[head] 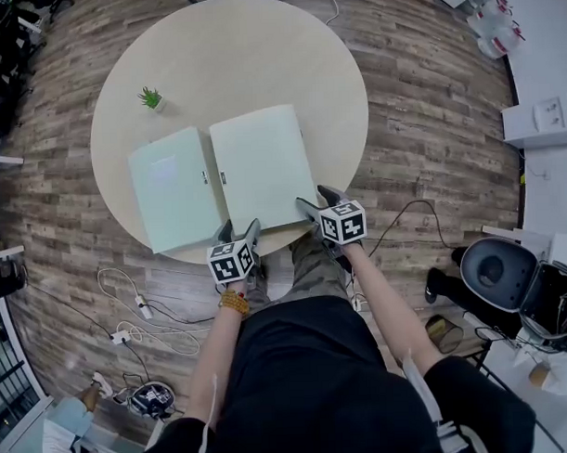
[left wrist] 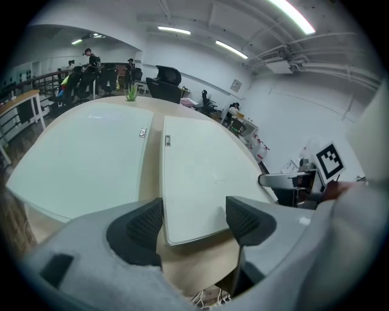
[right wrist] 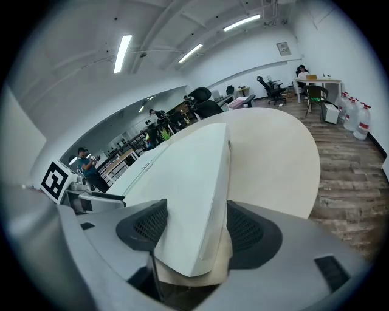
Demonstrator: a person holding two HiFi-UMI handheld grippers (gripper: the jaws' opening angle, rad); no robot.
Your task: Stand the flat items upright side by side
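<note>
A small green plant is standing near the far left edge of the round tabletop. White cables are lying tangled on the wooden floor beside the tabletop's near left side. Clear water bottles are standing together at the far right.

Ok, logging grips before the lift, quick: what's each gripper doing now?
Left gripper: open, a near corner of the right folder between its jaws, not pinched.
Right gripper: open, that folder's other near corner between its jaws.
</note>
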